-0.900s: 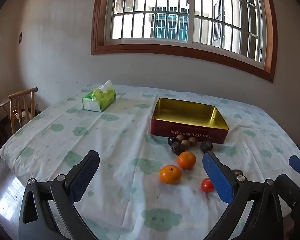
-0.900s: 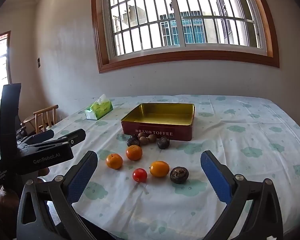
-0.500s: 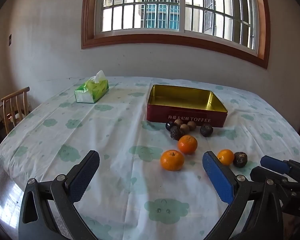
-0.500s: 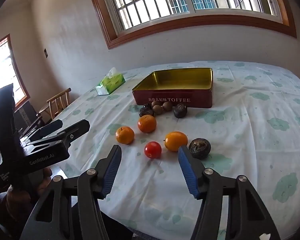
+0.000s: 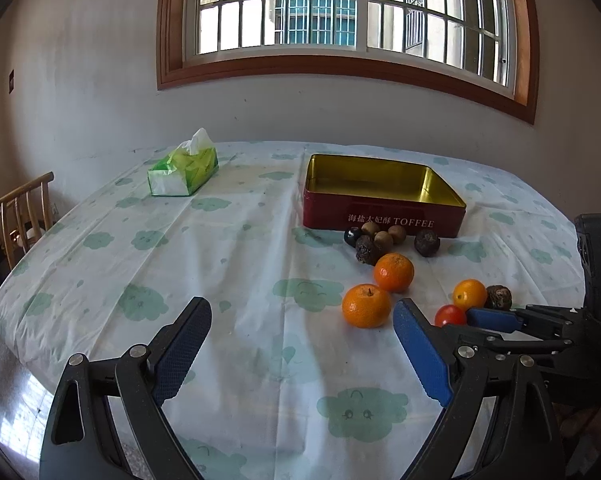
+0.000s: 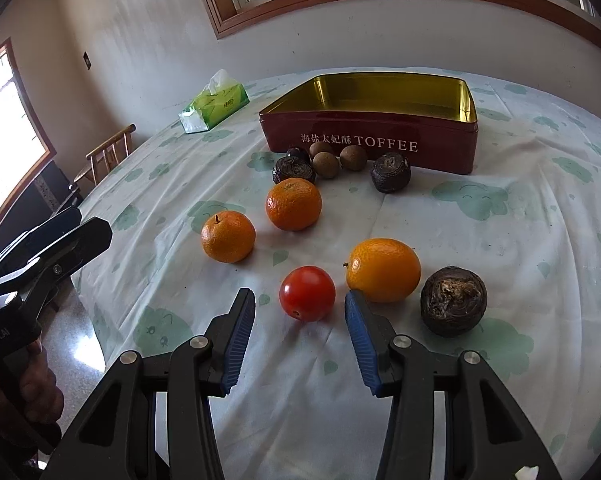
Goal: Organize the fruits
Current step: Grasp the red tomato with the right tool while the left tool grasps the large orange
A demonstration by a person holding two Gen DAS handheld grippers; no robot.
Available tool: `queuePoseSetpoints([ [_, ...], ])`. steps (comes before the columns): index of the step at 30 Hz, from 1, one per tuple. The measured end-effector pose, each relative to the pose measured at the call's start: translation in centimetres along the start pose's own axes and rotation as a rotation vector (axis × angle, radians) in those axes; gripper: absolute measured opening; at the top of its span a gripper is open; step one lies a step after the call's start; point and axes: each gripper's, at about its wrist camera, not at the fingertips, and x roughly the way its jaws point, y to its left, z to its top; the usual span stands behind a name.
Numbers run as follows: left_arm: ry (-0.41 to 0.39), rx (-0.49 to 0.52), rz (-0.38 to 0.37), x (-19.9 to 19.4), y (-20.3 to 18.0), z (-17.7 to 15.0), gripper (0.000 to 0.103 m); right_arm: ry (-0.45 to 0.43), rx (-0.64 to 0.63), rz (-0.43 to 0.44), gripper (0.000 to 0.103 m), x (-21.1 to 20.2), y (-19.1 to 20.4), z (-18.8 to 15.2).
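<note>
A red tomato (image 6: 307, 293) lies on the tablecloth just ahead of my right gripper (image 6: 300, 302), which is open with its blue pads either side of the tomato's near edge, not touching. Beside it lie a kumquat-like orange fruit (image 6: 383, 270), a dark wrinkled fruit (image 6: 453, 301) and two mandarins (image 6: 228, 236) (image 6: 293, 204). Small brown and dark fruits (image 6: 326, 159) sit before the empty red toffee tin (image 6: 372, 144). My left gripper (image 5: 300, 320) is open and empty, left of the near mandarin (image 5: 366, 306). The tomato (image 5: 449, 315) shows there too.
A green tissue box (image 5: 183, 172) stands at the far left of the table. A wooden chair (image 5: 22, 210) stands off the table's left edge. The wall and window lie behind the tin (image 5: 380, 200). The table's near edge (image 6: 88, 292) drops to a shiny floor.
My right gripper has dropped and moved forward to the tomato, its jaws narrowed around it. The left gripper has swung right and levelled; the right gripper now enters its view.
</note>
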Motion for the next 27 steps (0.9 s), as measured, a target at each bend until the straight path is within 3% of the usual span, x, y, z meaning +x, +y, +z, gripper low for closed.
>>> queuePoseSetpoints([
  [4, 0.009, 0.018, -0.016, 0.5, 0.0, 0.3, 0.092, 0.013, -0.012, -0.02, 0.027, 1.2, 0.1, 0.3],
  [7, 0.017, 0.018, -0.044, 1.1, 0.0, 0.8, 0.085, -0.001, -0.039, -0.046, 0.026, 1.2, 0.5, 0.1],
  [15, 0.055, 0.051, -0.127, 4.5, -1.2, 2.0, 0.084, -0.141, -0.037, -0.067, 0.026, -3.6, -0.1, -0.6],
  [18, 0.106, 0.078, -0.151, 6.6, -1.8, 2.3, 0.082, -0.178, -0.019, -0.088, 0.026, -5.5, -1.0, -0.5],
  [24, 0.18, 0.12, -0.164, 9.5, -2.5, 1.8, 0.07, -0.203, 0.024, -0.104, 0.026, -6.7, -2.8, -0.2],
  [27, 0.175, 0.112, -0.191, 9.8, -2.4, 1.7, 0.07, -0.204, 0.042, -0.11, 0.026, -6.6, -3.7, -0.3],
])
